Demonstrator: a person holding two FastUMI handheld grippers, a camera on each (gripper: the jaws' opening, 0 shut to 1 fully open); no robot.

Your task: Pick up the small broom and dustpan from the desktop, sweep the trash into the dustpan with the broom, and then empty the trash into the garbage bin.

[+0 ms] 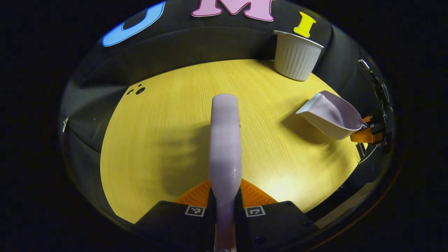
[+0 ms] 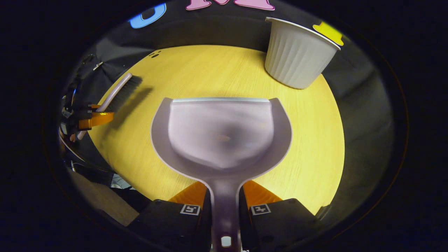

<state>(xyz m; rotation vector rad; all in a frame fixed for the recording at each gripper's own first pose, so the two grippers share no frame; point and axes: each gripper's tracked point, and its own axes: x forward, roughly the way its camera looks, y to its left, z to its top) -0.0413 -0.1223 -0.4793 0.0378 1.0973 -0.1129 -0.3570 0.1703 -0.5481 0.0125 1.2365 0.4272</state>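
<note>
My left gripper (image 1: 225, 196) is shut on the handle of the small lilac broom (image 1: 225, 140), which reaches forward above the yellow desktop (image 1: 157, 147). In the right gripper view the broom (image 2: 117, 92) shows dark bristles (image 2: 127, 90) hanging downward, held by the left gripper (image 2: 92, 119) at the table's left edge. My right gripper (image 2: 224, 197) is shut on the handle of the lilac dustpan (image 2: 220, 133), held above the table with its lip pointing forward. The dustpan (image 1: 330, 115) also appears tilted at the right. A faint brownish spot lies in the pan; I cannot tell what it is.
A white ribbed bin (image 1: 296, 56) stands at the table's far right corner, just ahead and right of the dustpan (image 2: 297, 52). A few small dark bits (image 1: 138, 90) lie near the far left edge of the table (image 2: 154, 54). Black cloth walls surround the table.
</note>
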